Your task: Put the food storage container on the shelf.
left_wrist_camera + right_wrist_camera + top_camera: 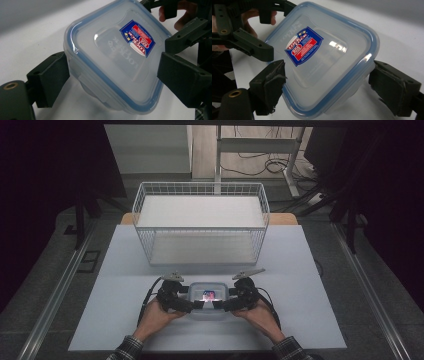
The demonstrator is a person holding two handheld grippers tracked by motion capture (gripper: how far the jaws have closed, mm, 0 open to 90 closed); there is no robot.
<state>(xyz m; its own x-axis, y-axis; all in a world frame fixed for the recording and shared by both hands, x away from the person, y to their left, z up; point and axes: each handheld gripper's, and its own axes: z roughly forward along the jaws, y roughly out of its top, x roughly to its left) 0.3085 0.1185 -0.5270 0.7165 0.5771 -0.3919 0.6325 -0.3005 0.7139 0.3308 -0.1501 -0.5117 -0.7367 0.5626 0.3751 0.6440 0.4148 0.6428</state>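
A clear square plastic container [209, 296] with a blue-sealed lid and a blue-and-red label lies at the near middle of the table, between two hands. My left gripper [191, 304] presses on it from the left and my right gripper [226, 304] from the right. In the left gripper view the container [112, 62] sits tilted between the two black jaws of the left gripper [113, 72], both touching its sides. In the right gripper view the right gripper [327, 82] clamps the container [329, 60] the same way. Each view also shows the other gripper's jaw on the lid's far edge.
A white wire basket [200, 186] stands behind the container in the middle of the table, its open top facing up. The white table sheet [310, 290] spreads to both sides. Dark floor, rails and cables surround the table.
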